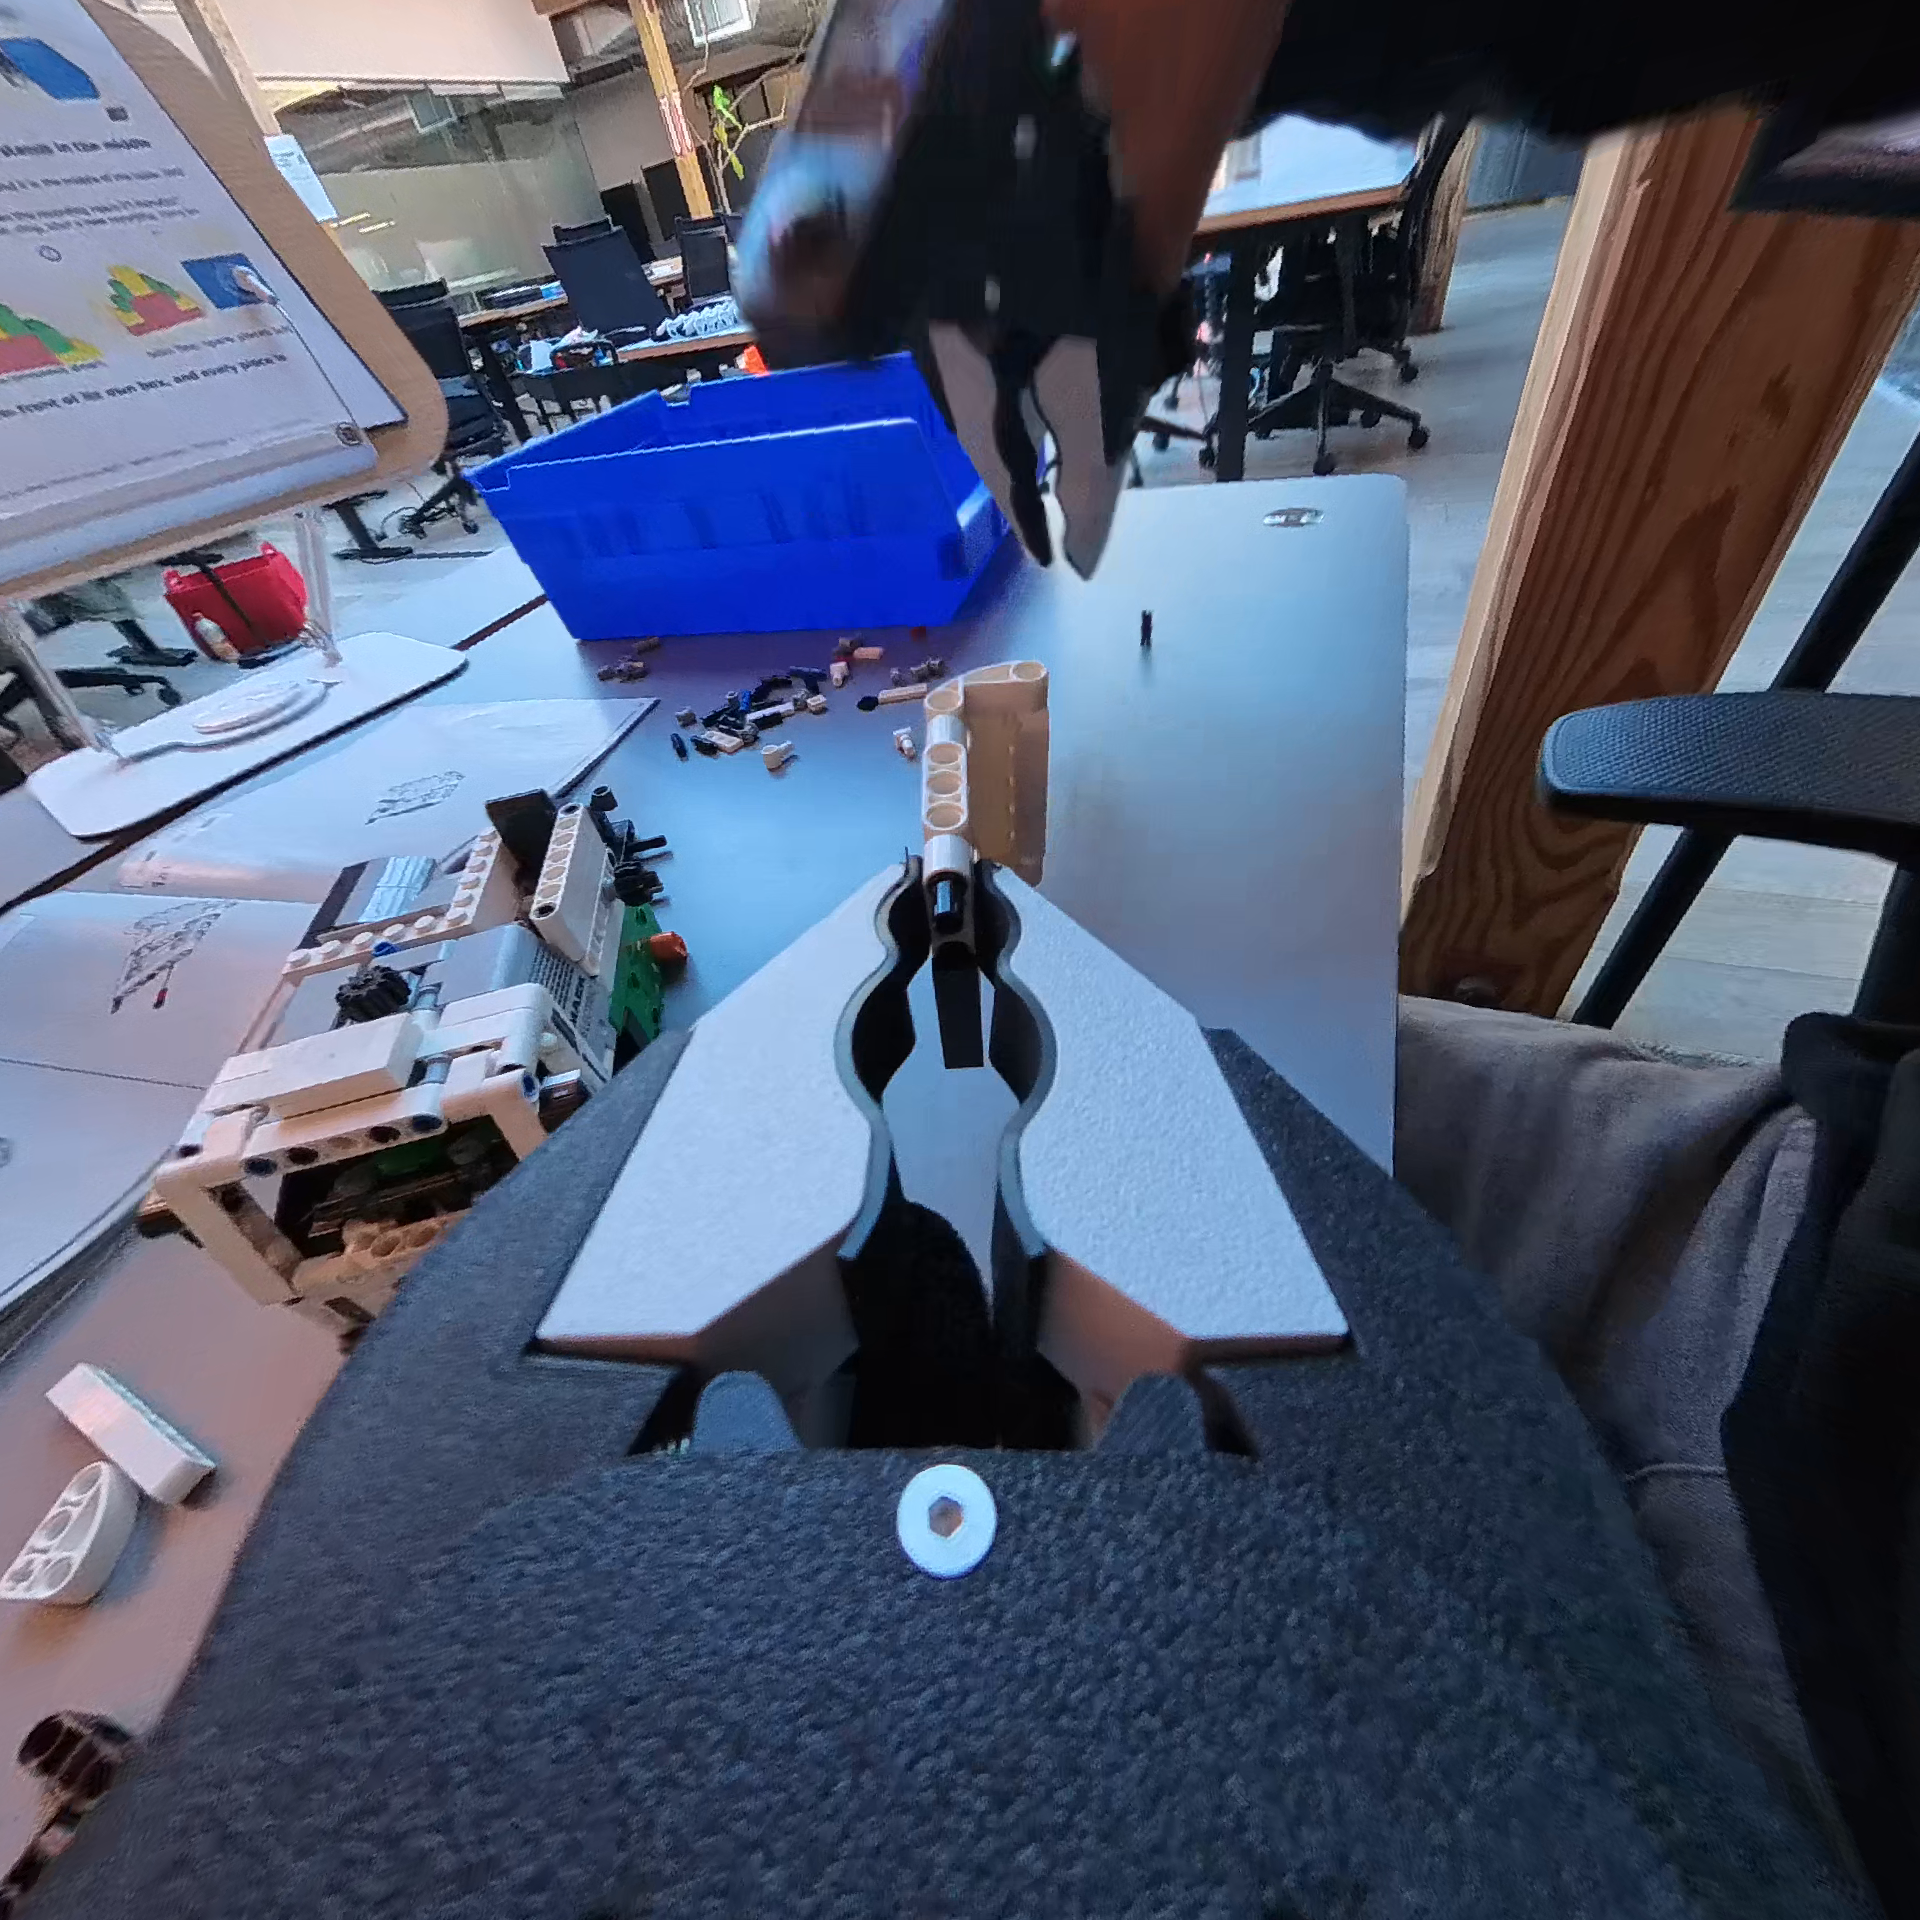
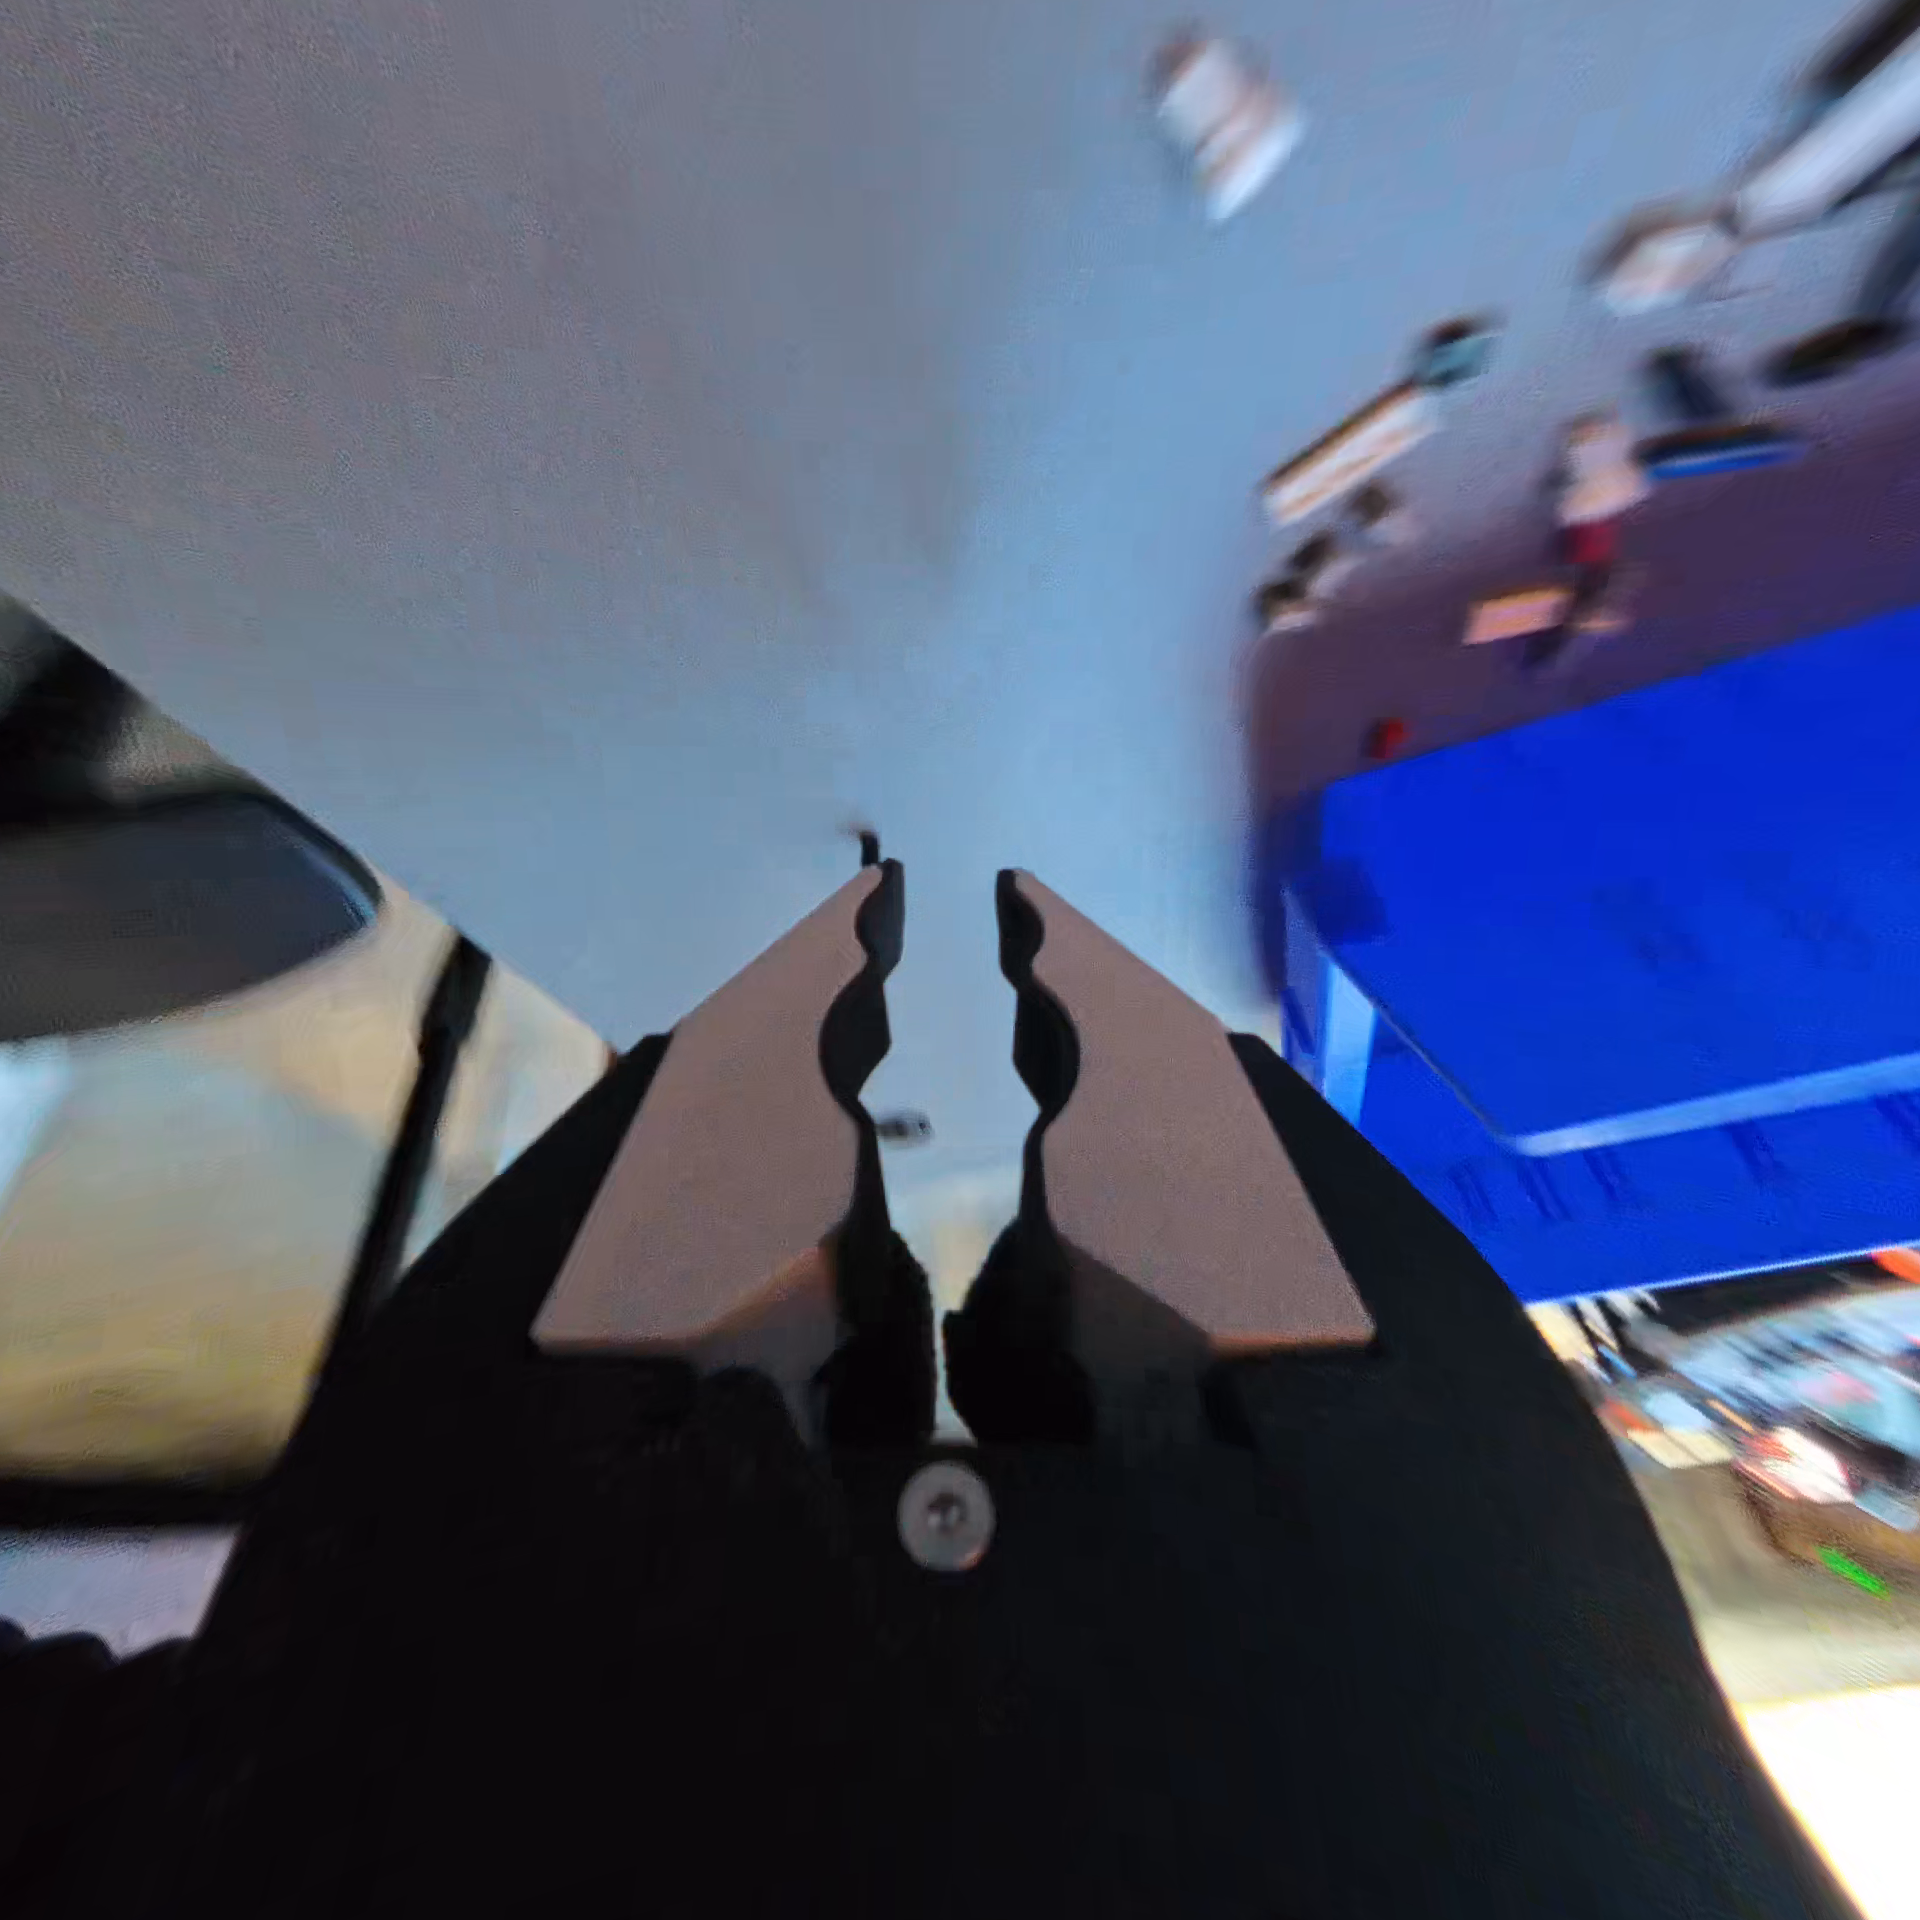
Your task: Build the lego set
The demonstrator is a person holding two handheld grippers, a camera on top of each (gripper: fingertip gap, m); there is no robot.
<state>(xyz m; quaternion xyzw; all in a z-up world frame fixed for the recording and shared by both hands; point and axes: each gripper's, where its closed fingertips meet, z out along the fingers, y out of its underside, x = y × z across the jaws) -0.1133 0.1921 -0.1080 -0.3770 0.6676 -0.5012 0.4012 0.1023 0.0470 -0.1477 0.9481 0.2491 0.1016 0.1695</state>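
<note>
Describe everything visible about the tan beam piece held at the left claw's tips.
The tan beam piece is a plastic-looking L-shaped Technic-style part: a column of round holes up its left face, a smooth flat side to the right, and a short arm at the top. It stands roughly upright above the grey table, clear of the loose parts behind. A white sleeve with a black pin at its lower end is pinched between the tips of the left claw. Nothing else touches it.
</note>
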